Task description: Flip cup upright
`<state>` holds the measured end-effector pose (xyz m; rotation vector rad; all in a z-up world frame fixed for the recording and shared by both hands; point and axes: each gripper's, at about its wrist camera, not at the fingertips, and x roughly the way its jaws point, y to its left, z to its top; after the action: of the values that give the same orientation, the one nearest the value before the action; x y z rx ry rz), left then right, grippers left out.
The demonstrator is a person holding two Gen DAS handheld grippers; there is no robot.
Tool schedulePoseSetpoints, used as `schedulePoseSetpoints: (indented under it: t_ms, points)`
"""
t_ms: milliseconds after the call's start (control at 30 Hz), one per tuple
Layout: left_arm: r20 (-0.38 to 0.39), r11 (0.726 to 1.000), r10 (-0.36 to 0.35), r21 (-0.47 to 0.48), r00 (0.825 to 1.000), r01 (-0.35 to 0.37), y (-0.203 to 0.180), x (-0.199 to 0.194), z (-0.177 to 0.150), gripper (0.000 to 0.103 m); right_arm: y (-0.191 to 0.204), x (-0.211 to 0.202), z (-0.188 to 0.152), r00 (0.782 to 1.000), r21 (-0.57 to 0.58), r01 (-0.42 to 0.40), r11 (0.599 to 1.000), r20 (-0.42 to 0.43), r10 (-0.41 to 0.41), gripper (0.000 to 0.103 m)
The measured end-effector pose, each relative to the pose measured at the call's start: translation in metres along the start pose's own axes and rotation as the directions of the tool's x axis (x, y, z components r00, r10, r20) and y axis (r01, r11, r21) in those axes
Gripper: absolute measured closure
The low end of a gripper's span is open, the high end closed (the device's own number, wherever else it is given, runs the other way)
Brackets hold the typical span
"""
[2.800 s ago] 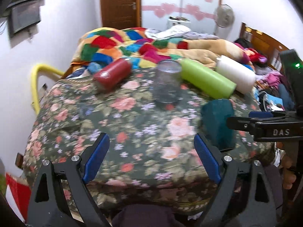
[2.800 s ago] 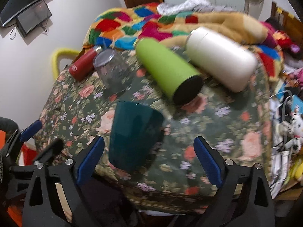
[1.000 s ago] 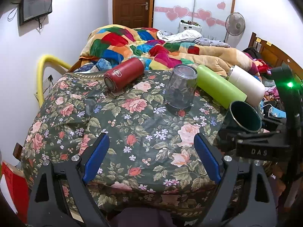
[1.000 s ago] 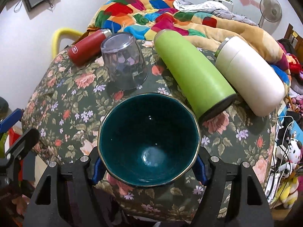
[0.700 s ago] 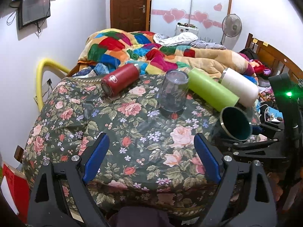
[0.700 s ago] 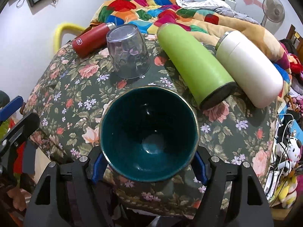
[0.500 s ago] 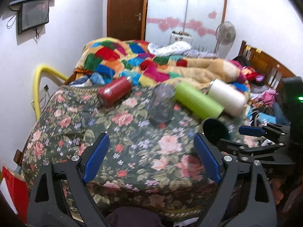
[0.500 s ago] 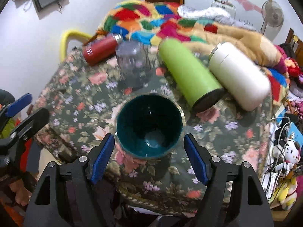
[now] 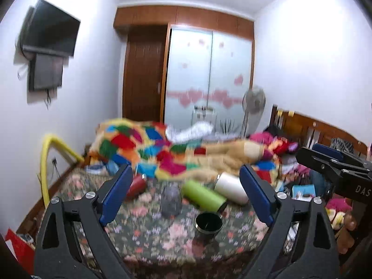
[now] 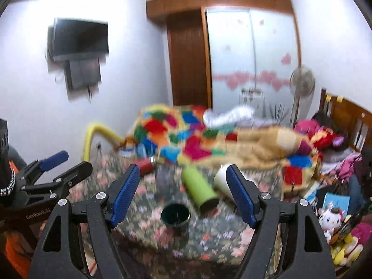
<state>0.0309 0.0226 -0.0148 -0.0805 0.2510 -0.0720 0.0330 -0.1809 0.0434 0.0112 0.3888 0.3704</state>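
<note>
- Left wrist view: the left tongs (image 9: 183,196) are seen released and empty, above the floral-covered bench (image 9: 144,234). The dark green cup (image 9: 208,223) is seen standing mouth-up near the bench's front, well apart from both sets of tongs. The flip is judged done; only a withdrawal seems called for next.
- Right wrist view: the right tongs (image 10: 182,196) are likewise seen released, holding nothing, with the cup (image 10: 175,216) below them. One cup, one inverted clear glass (image 10: 165,181) and three lying bottles are counted: one red (image 10: 146,165), one green (image 10: 200,189), one white (image 10: 220,177).
</note>
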Motion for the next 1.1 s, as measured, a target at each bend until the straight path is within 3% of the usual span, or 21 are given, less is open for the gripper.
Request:
schedulePoseSetpoints:
  t_ms: [233,467,1100]
  points:
    - [0.106,0.999,0.03,0.01,0.994,-0.031,-0.015,-0.038,0.005,0.002,0.01,-0.03,-0.003,0.993,0.016,0.009,1.0,0.118,-0.011,0.021]
    - [0.094,0.999,0.042,0.029,0.995,-0.045,-0.02,-0.042,-0.002,0.0,0.011,-0.035,-0.013,0.989,0.008,0.049,0.999,0.136,-0.05,0.0]
    - [0.096,0.998,0.057,0.035,0.994,-0.06,-0.021,-0.048,-0.011,0.0,0.014,-0.048,-0.022,0.99,-0.019,0.066,0.998,0.126,-0.063,0.0]
